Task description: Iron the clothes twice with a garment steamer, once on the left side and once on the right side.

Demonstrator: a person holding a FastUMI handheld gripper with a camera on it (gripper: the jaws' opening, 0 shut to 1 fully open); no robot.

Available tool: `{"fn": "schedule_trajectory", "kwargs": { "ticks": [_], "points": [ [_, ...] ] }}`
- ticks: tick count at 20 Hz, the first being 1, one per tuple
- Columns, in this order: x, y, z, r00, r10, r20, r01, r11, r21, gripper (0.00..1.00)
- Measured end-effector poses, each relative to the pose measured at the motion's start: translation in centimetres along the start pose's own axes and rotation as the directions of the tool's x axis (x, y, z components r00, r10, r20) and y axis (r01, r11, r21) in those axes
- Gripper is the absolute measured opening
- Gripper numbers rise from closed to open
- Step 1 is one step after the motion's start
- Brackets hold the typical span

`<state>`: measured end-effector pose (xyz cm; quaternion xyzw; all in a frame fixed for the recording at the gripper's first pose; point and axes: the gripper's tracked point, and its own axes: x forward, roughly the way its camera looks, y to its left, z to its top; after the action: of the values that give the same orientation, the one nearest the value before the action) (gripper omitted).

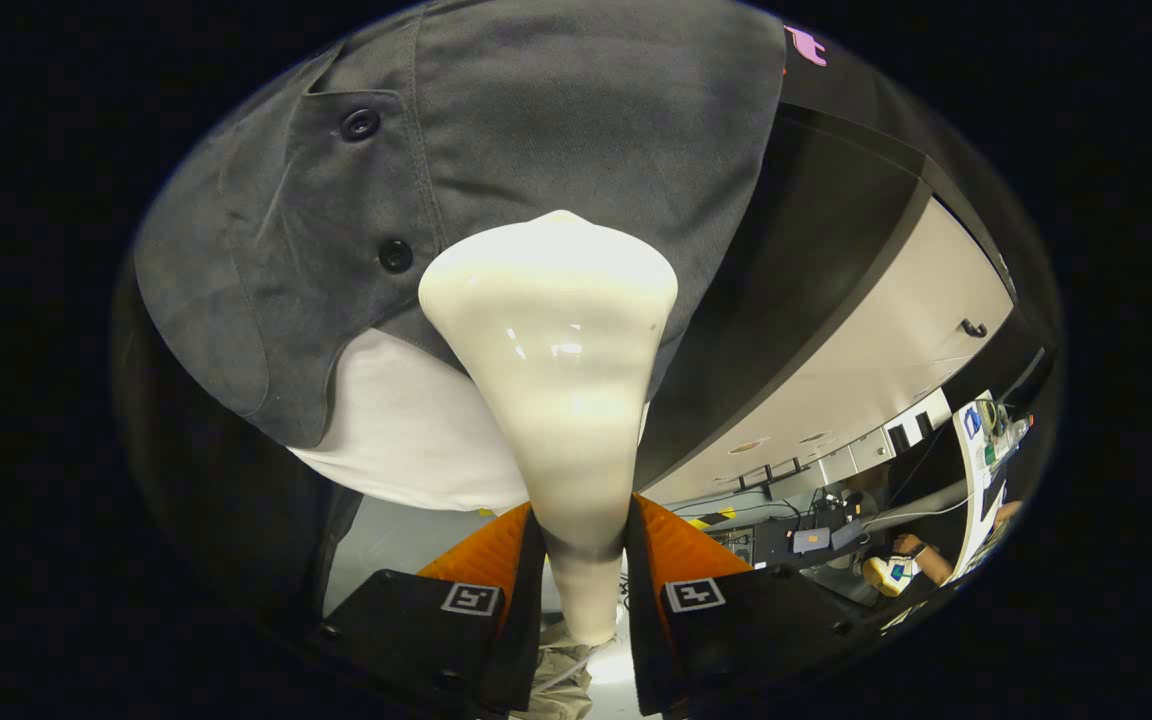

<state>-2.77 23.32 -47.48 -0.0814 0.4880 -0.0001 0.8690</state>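
**Steamer head against the shirt, pass underway**

I am holding the tool (581, 560) closed on the cream garment steamer (556, 400), both fingers pressing its narrow handle. Its flared head is lying against the dark grey button-up shirt (576, 120) hanging just beyond the fingers, beside the placket with two black buttons (395, 255) and above the white undershirt (406, 430) showing beneath the hem. I am judging that one steaming pass is in progress; whether it is the first or second side, I cannot tell from here.
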Motion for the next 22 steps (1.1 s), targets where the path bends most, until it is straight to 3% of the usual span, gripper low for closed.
{"fn": "schedule_trajectory", "kwargs": {
  "ticks": [7,12,22],
  "points": [
    [-4.8,-0.4,0.7,0.997,-0.027,0.067,0.022,0.996,0.082,0.46],
    [-10.6,0.5,4.8,0.985,-0.039,0.171,0.017,0.992,0.128,0.46],
    [-22.6,4.2,14.4,0.894,-0.024,0.447,-0.023,0.995,0.099,0.46]
  ]
}}
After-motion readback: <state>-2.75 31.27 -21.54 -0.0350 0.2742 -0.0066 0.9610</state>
